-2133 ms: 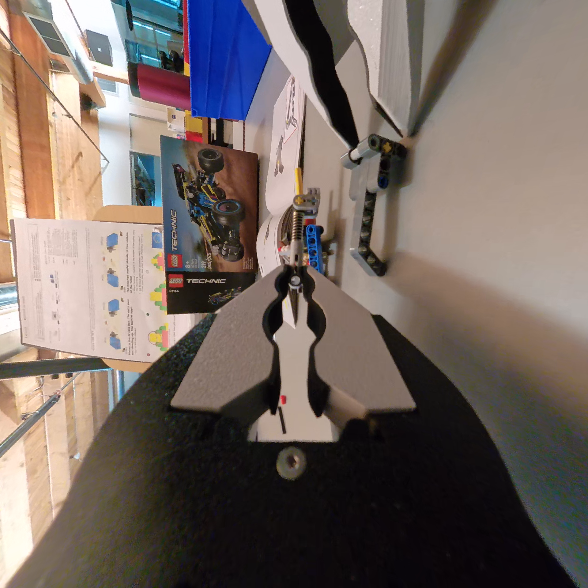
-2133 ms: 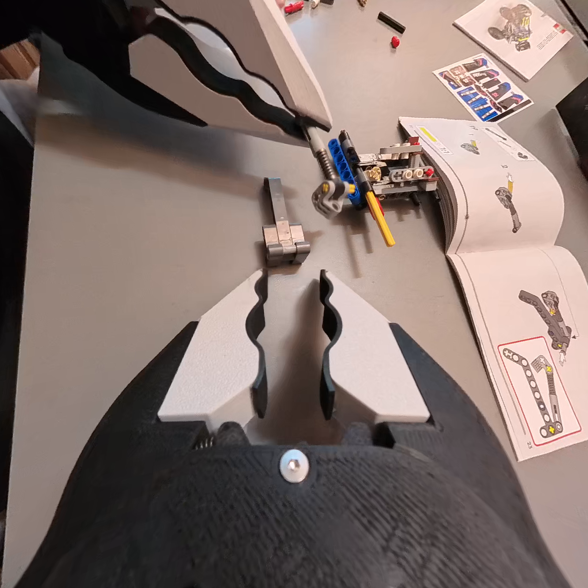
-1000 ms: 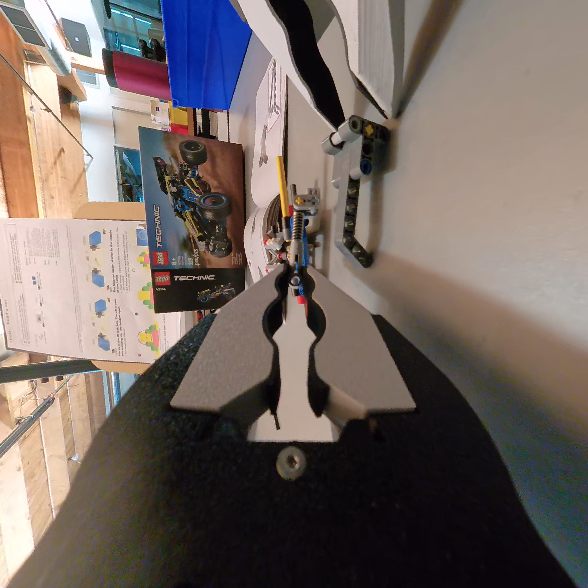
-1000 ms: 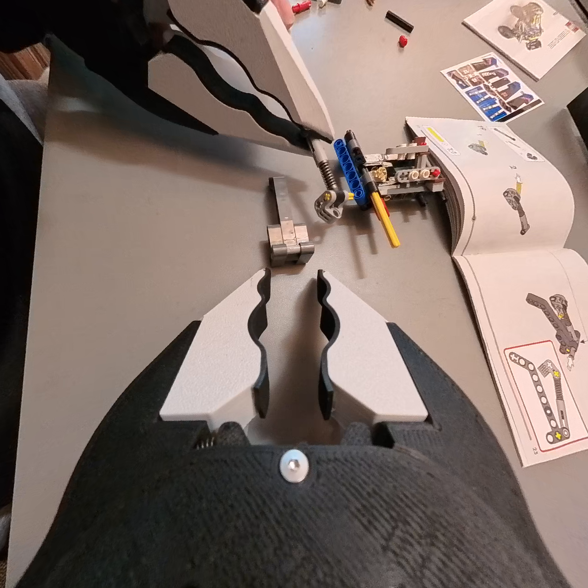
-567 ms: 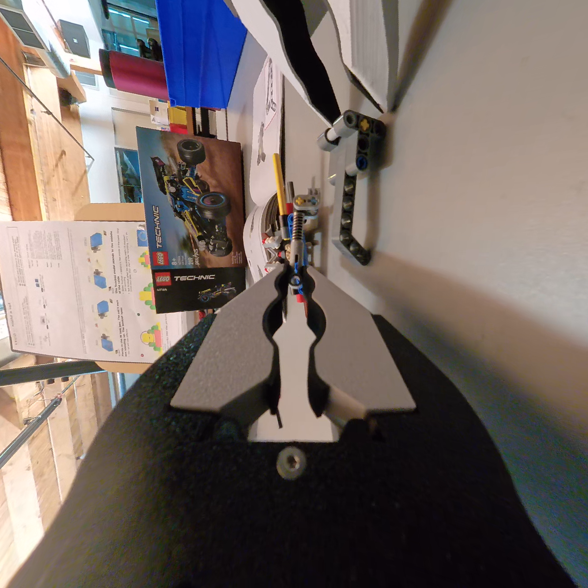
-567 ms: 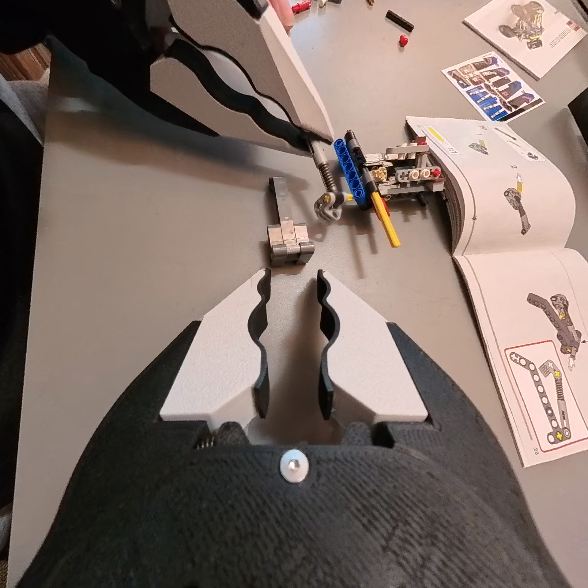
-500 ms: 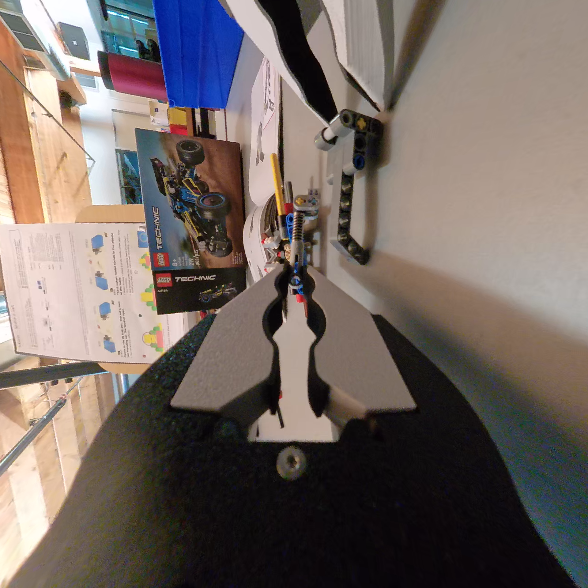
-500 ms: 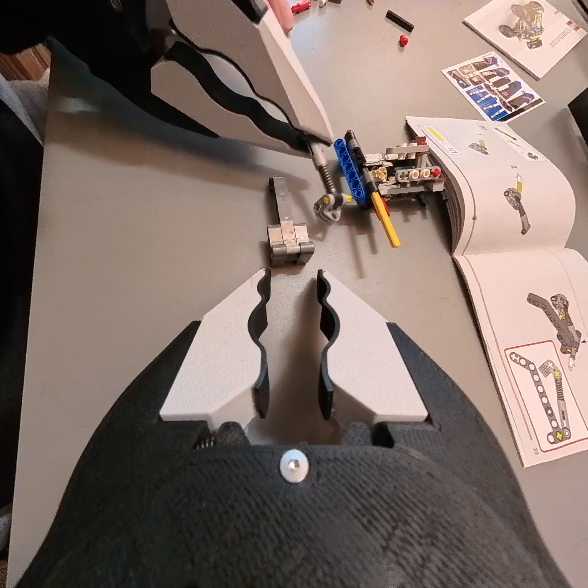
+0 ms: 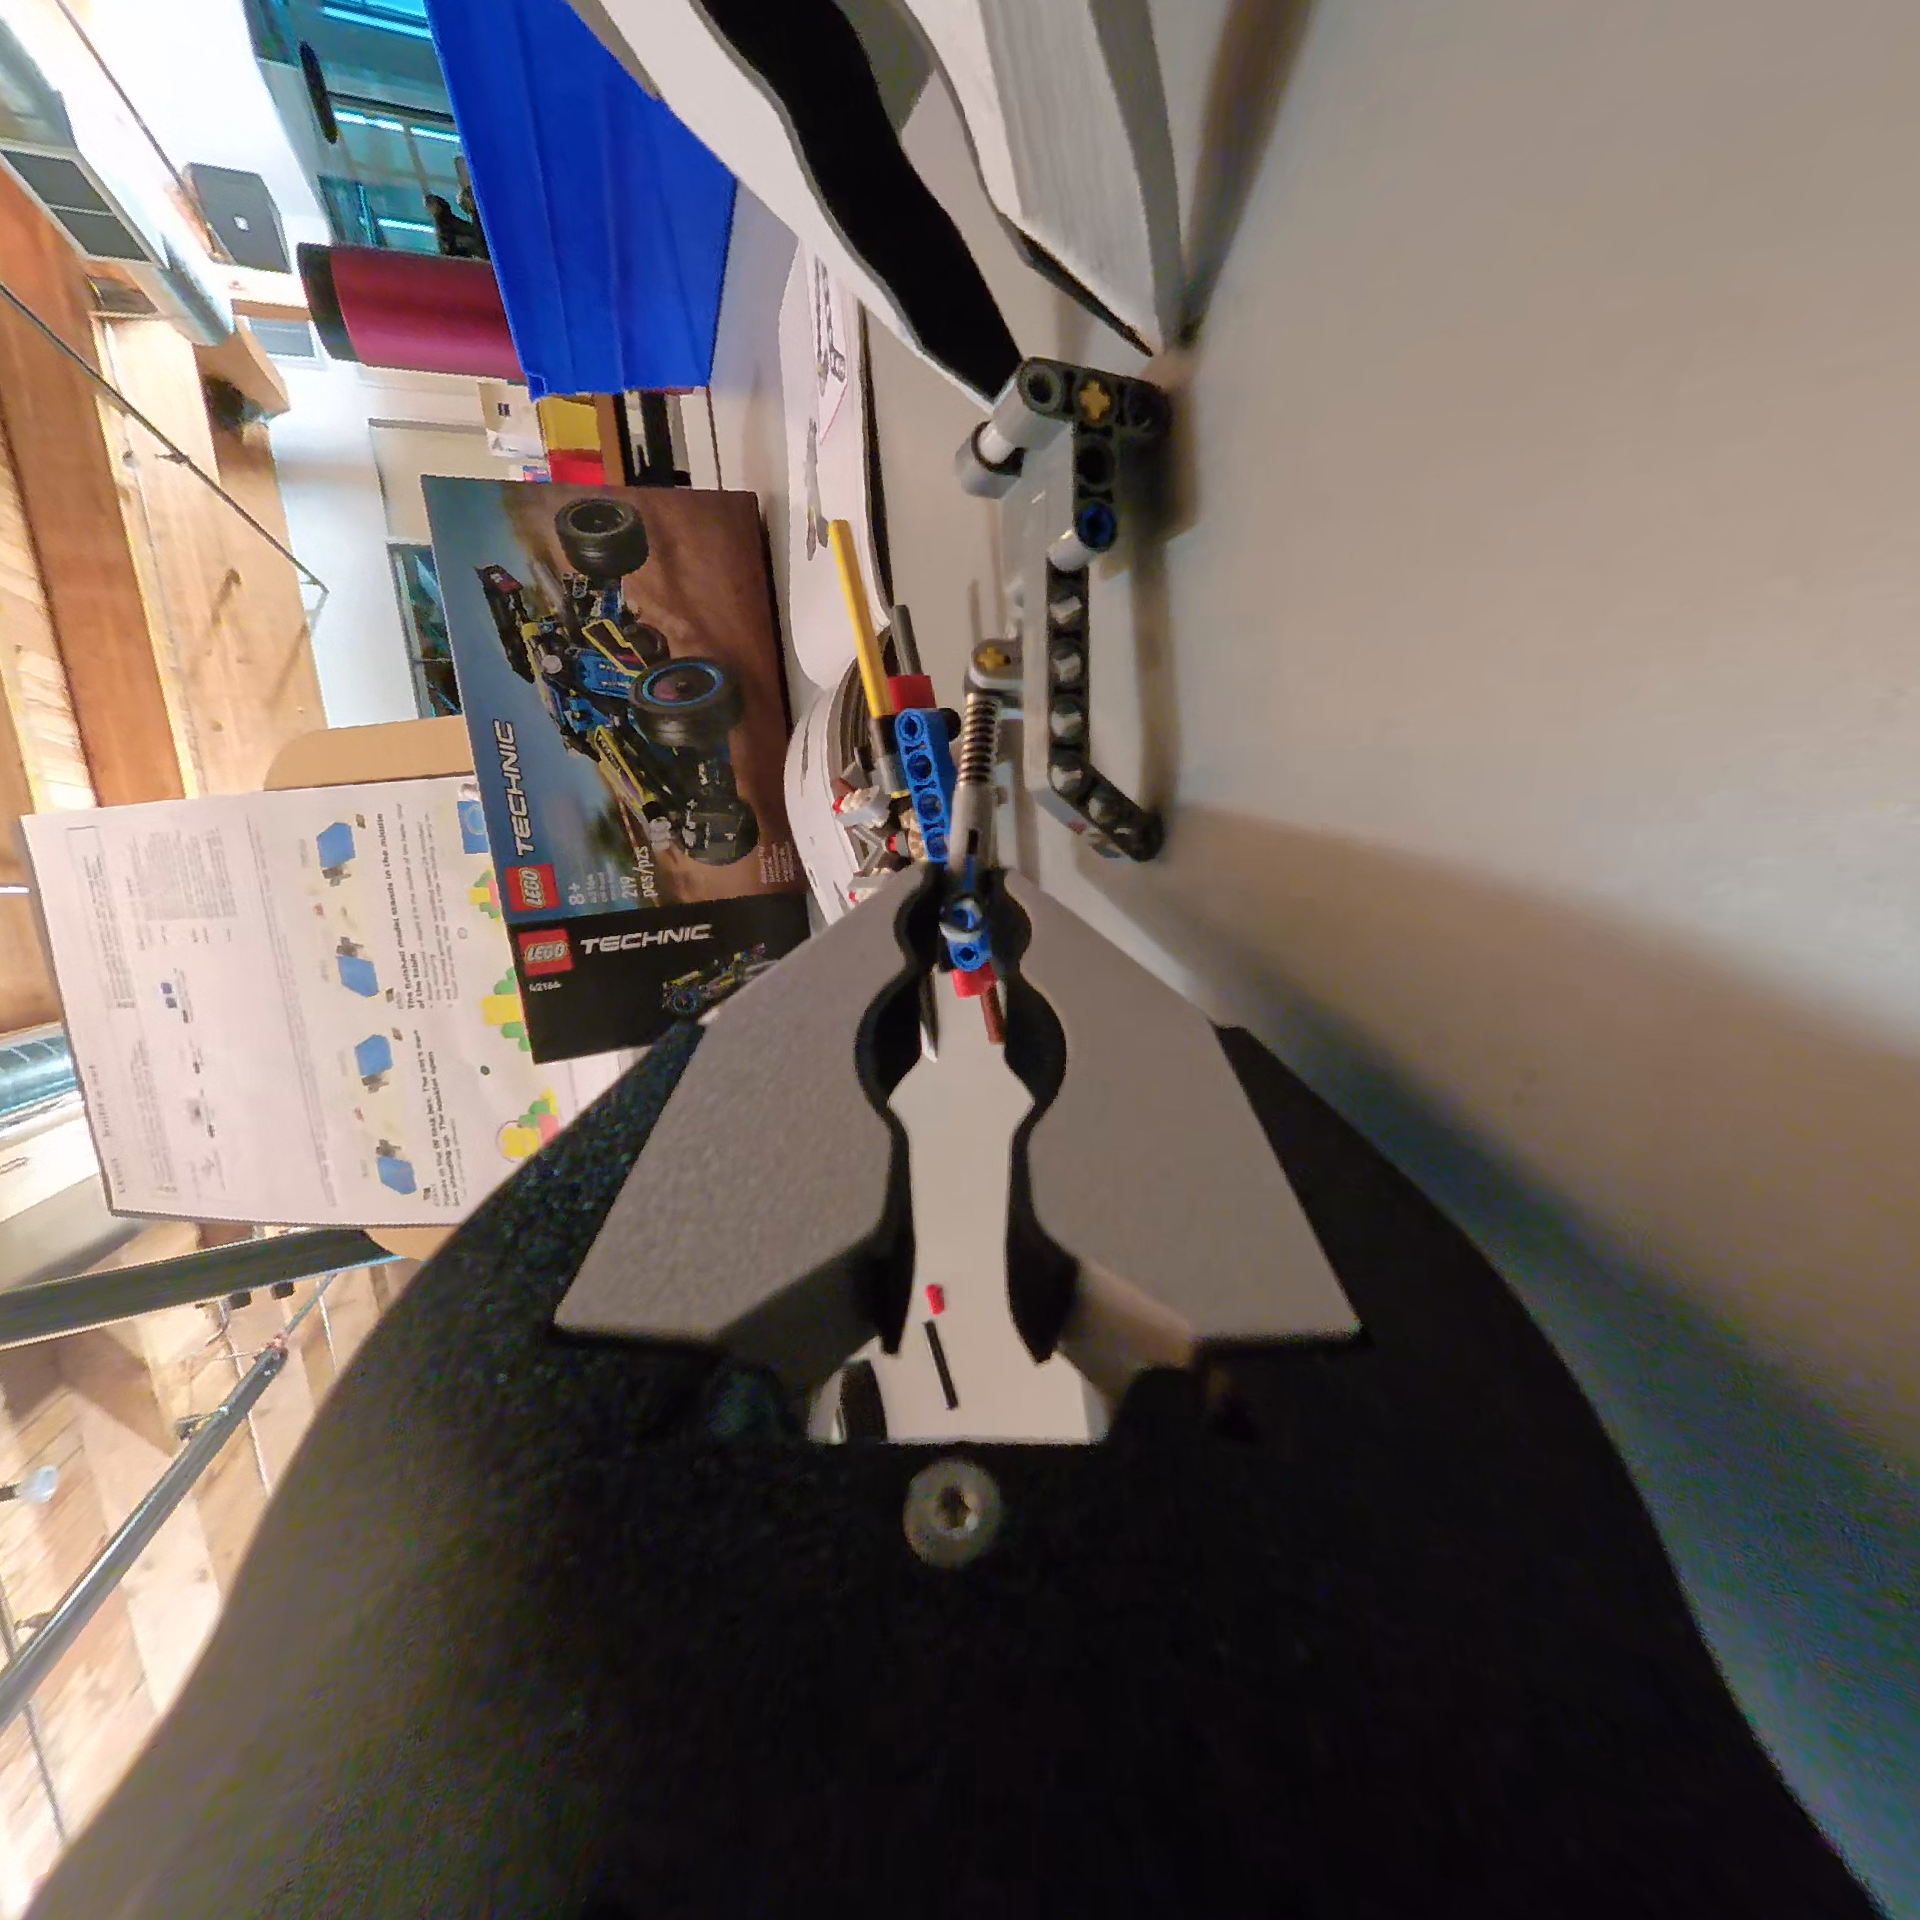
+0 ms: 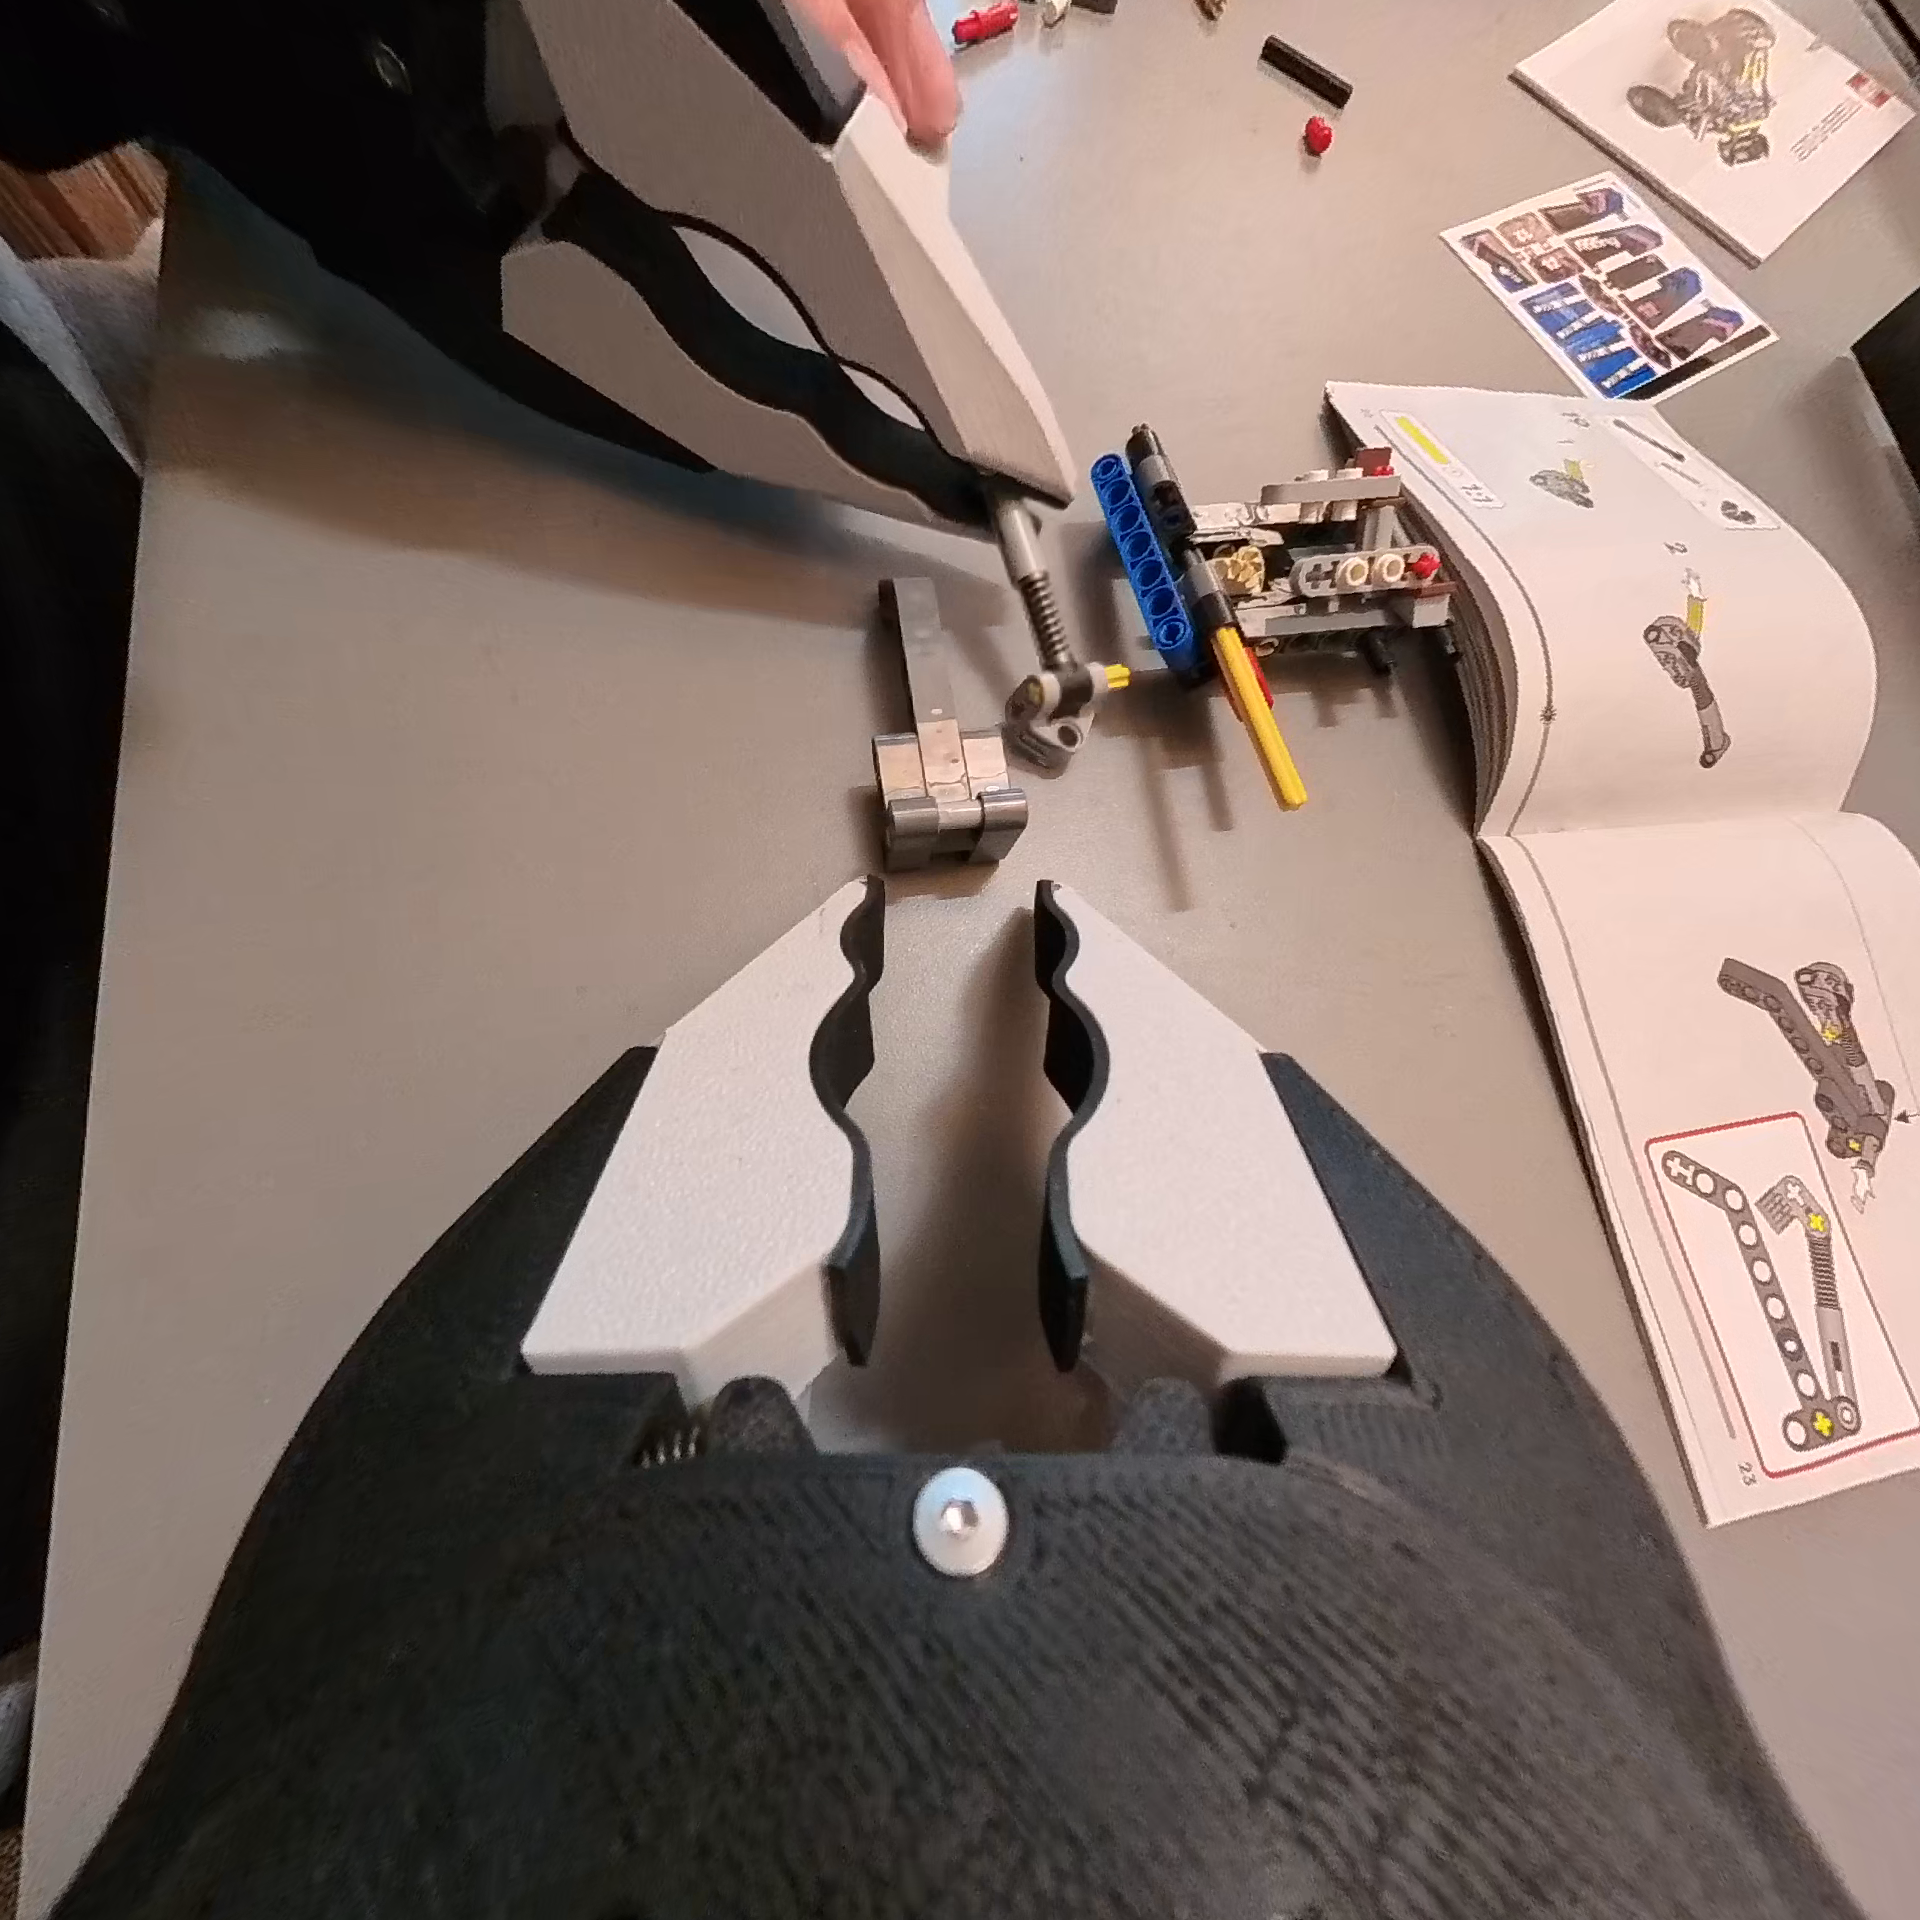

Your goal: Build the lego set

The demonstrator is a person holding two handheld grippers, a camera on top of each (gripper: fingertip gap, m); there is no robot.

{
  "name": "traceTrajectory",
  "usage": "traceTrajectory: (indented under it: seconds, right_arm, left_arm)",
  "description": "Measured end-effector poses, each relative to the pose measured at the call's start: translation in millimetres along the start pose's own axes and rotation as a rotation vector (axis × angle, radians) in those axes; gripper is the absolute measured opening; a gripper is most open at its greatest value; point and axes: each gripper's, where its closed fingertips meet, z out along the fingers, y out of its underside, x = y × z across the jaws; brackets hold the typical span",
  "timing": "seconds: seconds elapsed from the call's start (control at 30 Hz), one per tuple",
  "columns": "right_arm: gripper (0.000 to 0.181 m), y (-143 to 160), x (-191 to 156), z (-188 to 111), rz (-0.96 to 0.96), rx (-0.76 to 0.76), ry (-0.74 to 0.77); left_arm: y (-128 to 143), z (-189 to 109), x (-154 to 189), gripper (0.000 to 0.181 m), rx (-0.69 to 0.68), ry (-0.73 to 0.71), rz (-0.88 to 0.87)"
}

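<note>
My left gripper (image 9: pixel 961 899) is shut on one end of a grey shock absorber with a spring (image 9: pixel 979 743). In the right wrist view the left gripper (image 10: pixel 1013 483) holds that shock absorber (image 10: pixel 1039 608) slanted, its free end right beside the head of a dark grey bent beam (image 10: pixel 940 769) lying on the table. The beam also shows in the left wrist view (image 9: pixel 1081 665). My right gripper (image 10: pixel 961 904) is open and empty, its tips just short of the beam's head. A partial build with a blue beam (image 10: pixel 1143 561) and yellow axle (image 10: pixel 1257 717) lies to the right.
An open instruction booklet (image 10: pixel 1662 675) lies at the right, with a sticker sheet (image 10: pixel 1600 291) and a smaller booklet (image 10: pixel 1704 114) behind it. Loose red (image 10: pixel 1320 133) and black (image 10: pixel 1307 71) parts lie at the back. The set's box (image 9: pixel 623 748) and a blue bin (image 9: pixel 592 187) stand beyond. About 8 cm separates my left fingertips from my right.
My left gripper has swung the shock absorber away from the partial build and brought its free end closer to the bent beam's head. My right gripper has stayed still and open.
</note>
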Motion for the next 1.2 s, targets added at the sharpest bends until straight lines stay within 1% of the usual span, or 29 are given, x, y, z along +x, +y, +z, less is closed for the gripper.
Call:
traceTrajectory:
  seconds: [0.13,0.23,0.4,0.53,0.67,0.77,0.87,0.93,1.07,1.17,1.2]
  right_arm:
    - [0.027,0,0,0,0.000,0.000,0.000]
    - [0.027,0,0,0,0.001,0.000,-0.001]
    - [0.027,0,0,0,0.001,0.000,-0.002]
    - [0.027,0,0,0,0.001,0.000,-0.002]
    - [0.026,0,0,0,0.000,0.000,-0.001]
    - [0.026,0,0,0,-0.001,0.000,0.000]
    - [0.027,0,0,0,-0.001,0.000,0.000]
    - [0.026,0,0,0,0.000,0.000,0.000]
    - [0.027,0,0,0,-0.001,0.000,0.000]
    - [0.027,0,0,0,-0.001,0.000,0.000]
    - [0.027,0,0,0,0.000,0.000,0.000]
  left_arm:
    - [1,0,2,0.006,0.009,-0.002,0.029]
    - [0,-3,-9,0.005,0.023,-0.054,0.023]
    - [-24,-21,-30,0.005,0.176,-0.110,-0.017]
    - [-30,-25,-26,0.004,0.206,-0.115,0.077]
    - [-36,-23,-20,0.005,0.224,-0.117,0.142]
    - [-39,-21,-20,0.005,0.230,-0.128,0.163]
    - [-39,-20,-17,0.004,0.234,-0.110,0.147]
    - [-38,-19,-13,0.005,0.242,-0.079,0.094]
    - [-37,-19,-10,0.005,0.284,0.001,-0.133]
    - [-30,-13,-4,0.005,0.259,0.148,-0.418]
    - [-31,-14,-5,0.005,0.282,0.191,-0.519]
